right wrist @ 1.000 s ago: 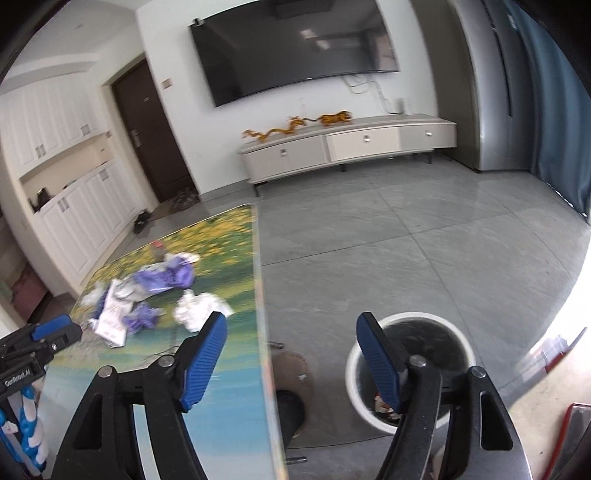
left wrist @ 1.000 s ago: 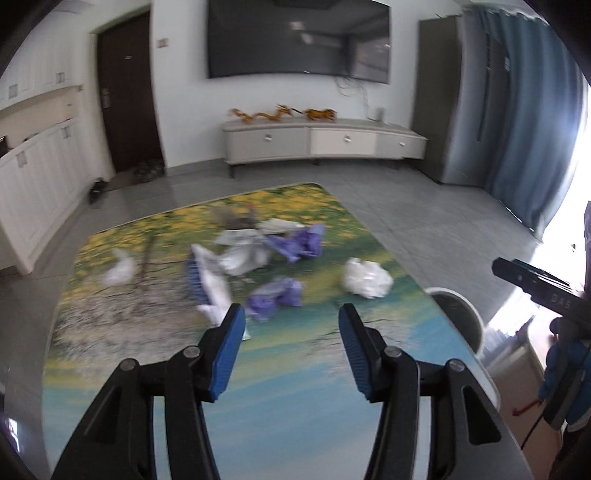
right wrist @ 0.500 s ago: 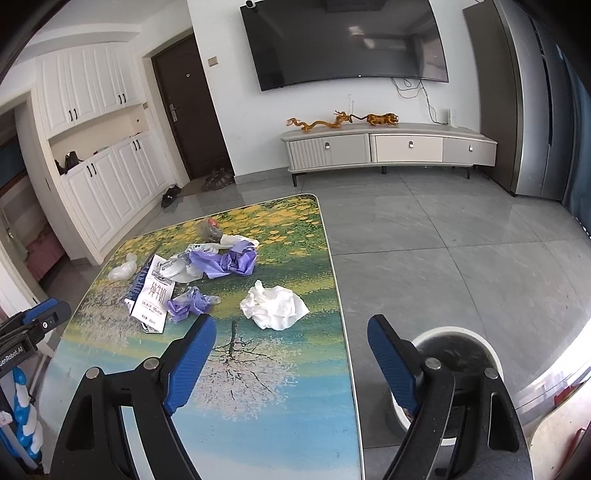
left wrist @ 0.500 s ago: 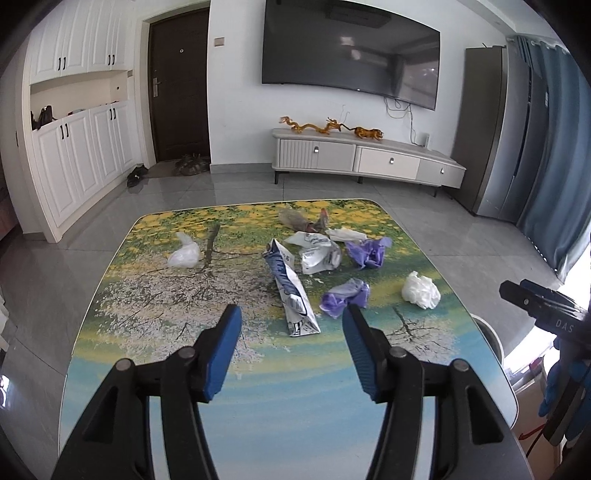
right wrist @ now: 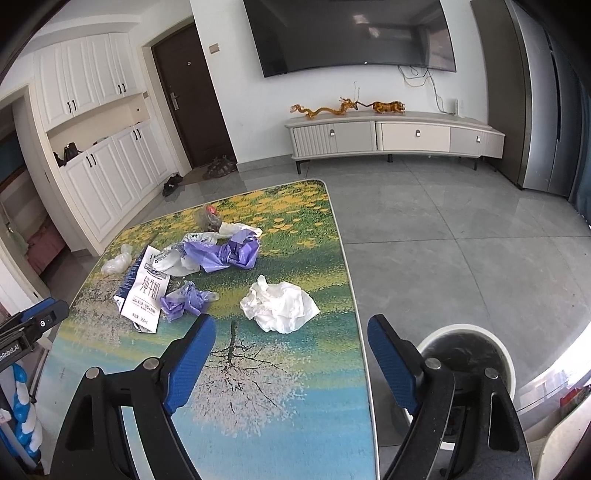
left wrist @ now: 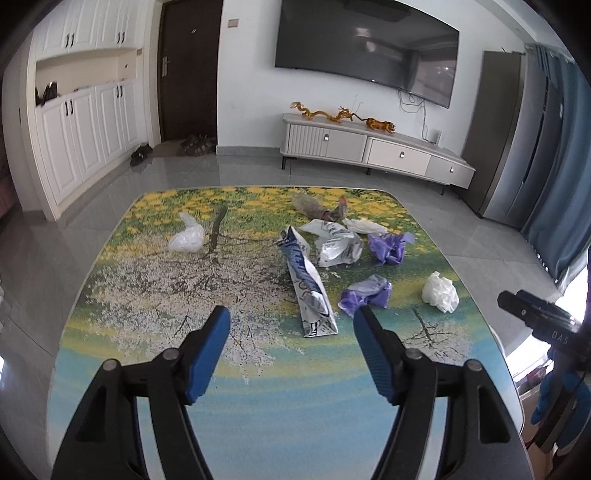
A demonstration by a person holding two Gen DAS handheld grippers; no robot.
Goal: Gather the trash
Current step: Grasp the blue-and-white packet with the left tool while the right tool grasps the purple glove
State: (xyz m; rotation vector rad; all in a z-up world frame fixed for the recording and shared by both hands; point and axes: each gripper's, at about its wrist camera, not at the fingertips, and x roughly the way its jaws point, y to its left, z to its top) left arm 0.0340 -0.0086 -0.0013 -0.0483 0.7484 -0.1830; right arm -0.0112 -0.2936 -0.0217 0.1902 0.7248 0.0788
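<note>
1. While both tools hang over the near end of the table (left wrist: 110, 295), the trash lies scattered ahead of them, none of it gripped.
2. Just ahead of the left gripper (left wrist: 291, 325), between its spread blue fingers, lies a flattened milk carton (left wrist: 306, 280), with a small purple bag (left wrist: 364, 291) beside its right fingertip.
3. The right gripper (right wrist: 291, 332) is spread wide too, with a crumpled white tissue (right wrist: 280, 306) just ahead of the gap between its fingers.
4. Farther ahead sit a silver wrapper (left wrist: 338, 245), a larger purple bag (right wrist: 225, 253) and a brownish wrapper (left wrist: 314, 206); off to the left lies a clear plastic bag (left wrist: 186, 236).
5. Under the right gripper's right finger, on the floor beside the table, stands a white-rimmed bin (right wrist: 469, 354).
6. Beyond the table are a TV console (right wrist: 391, 134) and a wall TV (right wrist: 351, 33).
</note>
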